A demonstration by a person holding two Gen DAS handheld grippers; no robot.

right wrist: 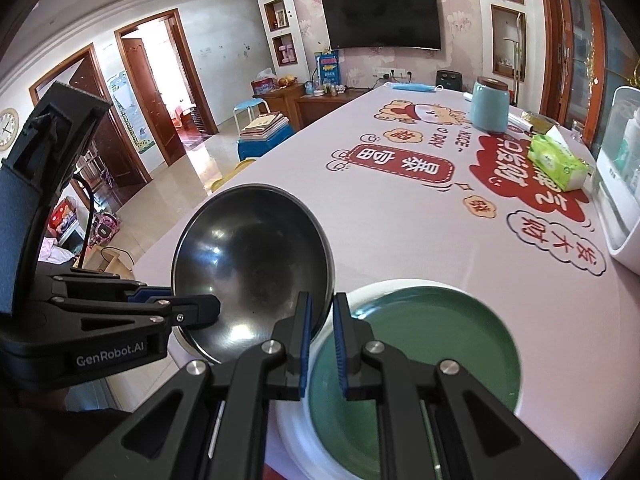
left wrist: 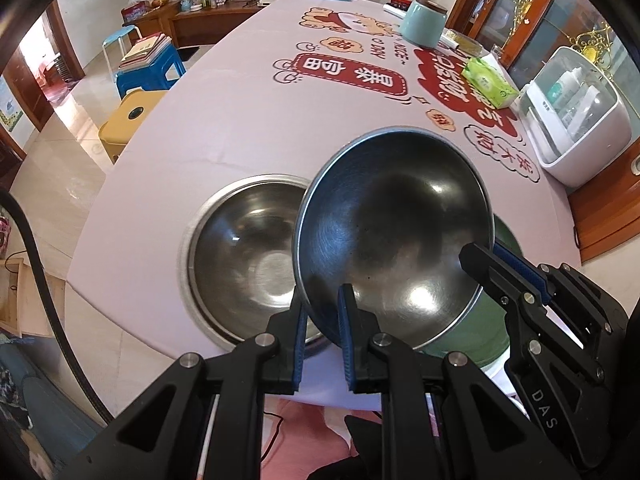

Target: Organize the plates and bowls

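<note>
A small steel bowl [left wrist: 392, 236] is tilted up off the table, held at two sides of its rim. My left gripper [left wrist: 322, 344] is shut on its near rim. My right gripper [right wrist: 322, 342] is shut on the same small steel bowl [right wrist: 252, 264], at its right rim; this gripper shows in the left wrist view [left wrist: 496, 264]. A larger steel bowl [left wrist: 240, 256] stands on the table to the left, partly under the lifted one. A green plate [right wrist: 424, 360] rests on a white plate [right wrist: 296, 432] at the right, near the table's front edge.
The pink printed tablecloth [right wrist: 400, 232] covers the table. At the far right stand a light blue jar [right wrist: 490, 106], a green tissue pack [right wrist: 556, 164] and a white cabinet-like box [right wrist: 624, 184]. Stools [left wrist: 148, 64] stand left of the table.
</note>
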